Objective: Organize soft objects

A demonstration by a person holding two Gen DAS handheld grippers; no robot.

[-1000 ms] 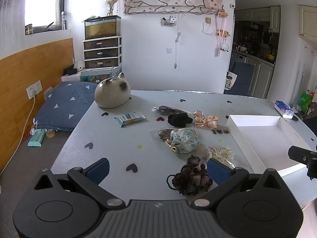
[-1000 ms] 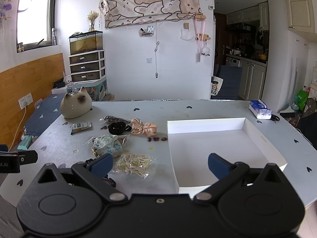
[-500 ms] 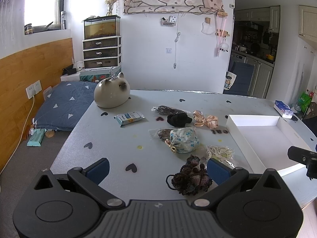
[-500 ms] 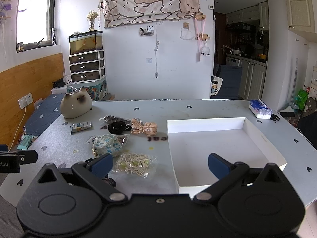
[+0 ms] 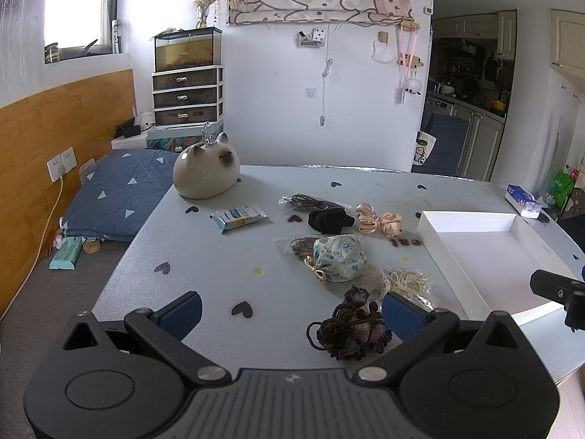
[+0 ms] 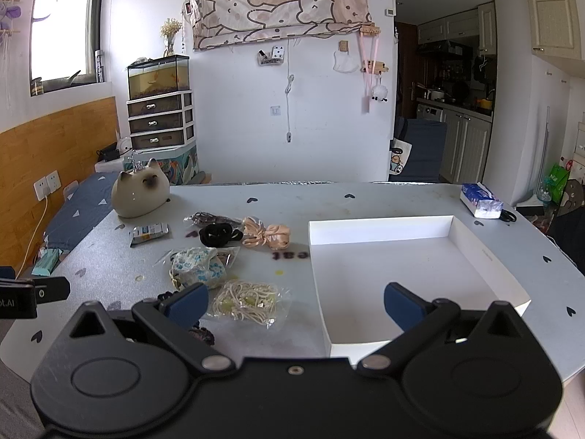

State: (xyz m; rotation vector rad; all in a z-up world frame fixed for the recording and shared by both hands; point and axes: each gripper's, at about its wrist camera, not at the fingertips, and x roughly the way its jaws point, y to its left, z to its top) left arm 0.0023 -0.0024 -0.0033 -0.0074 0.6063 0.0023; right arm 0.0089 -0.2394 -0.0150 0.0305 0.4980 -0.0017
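Left wrist: both hand-held grippers wide, empty; white tray long axis runs near-to-far on table.

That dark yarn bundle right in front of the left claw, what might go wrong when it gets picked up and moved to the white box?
1. The dark yarn bundle has a loose loop hanging off one side; it could snag or trail.
2. The bag of cream cord lies close beside it, so the open left gripper might pinch its plastic too.
3. The white box has raised walls; a dangling strand could catch its near edge.
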